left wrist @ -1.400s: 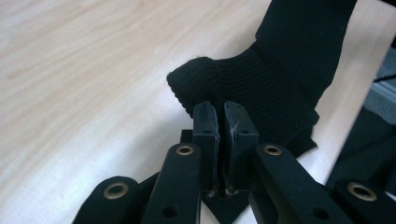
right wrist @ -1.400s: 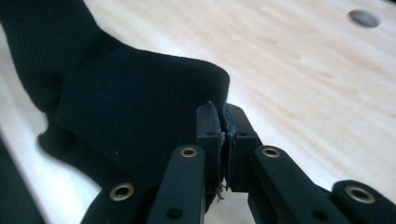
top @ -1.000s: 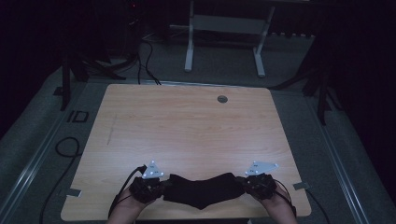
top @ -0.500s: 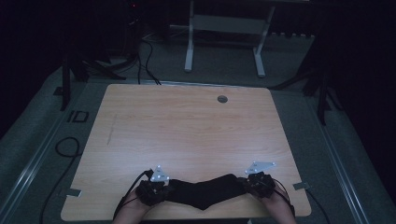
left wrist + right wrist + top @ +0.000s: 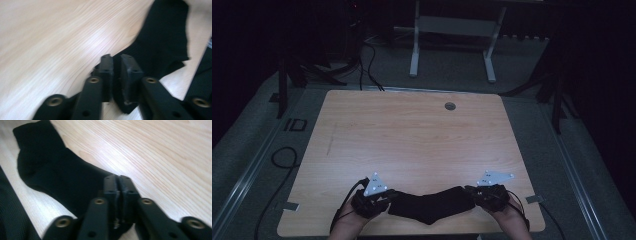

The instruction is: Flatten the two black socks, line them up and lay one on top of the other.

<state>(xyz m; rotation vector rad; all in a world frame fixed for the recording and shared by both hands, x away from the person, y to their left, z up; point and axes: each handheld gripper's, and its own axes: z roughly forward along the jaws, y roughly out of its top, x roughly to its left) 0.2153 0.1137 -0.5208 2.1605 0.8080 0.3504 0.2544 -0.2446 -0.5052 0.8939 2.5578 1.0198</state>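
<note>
**Black sock pinched at both ends near the table's front edge**

High view: a black sock (image 5: 432, 204) lies flat near the front edge of the wooden table (image 5: 412, 140), stretched between 2 hand-held grippers. The left gripper (image 5: 384, 200) meets its left end, the right gripper (image 5: 471, 192) its right end.

Left gripper view: the left gripper (image 5: 117, 62) has its 2 black jaws drawn close together, clamped on an edge of the sock (image 5: 162, 37), whose fabric runs away to the upper right over the table.

Right gripper view: the right gripper (image 5: 118, 182) has its jaws pressed together on the sock (image 5: 57, 175), which extends to the upper left.
</note>
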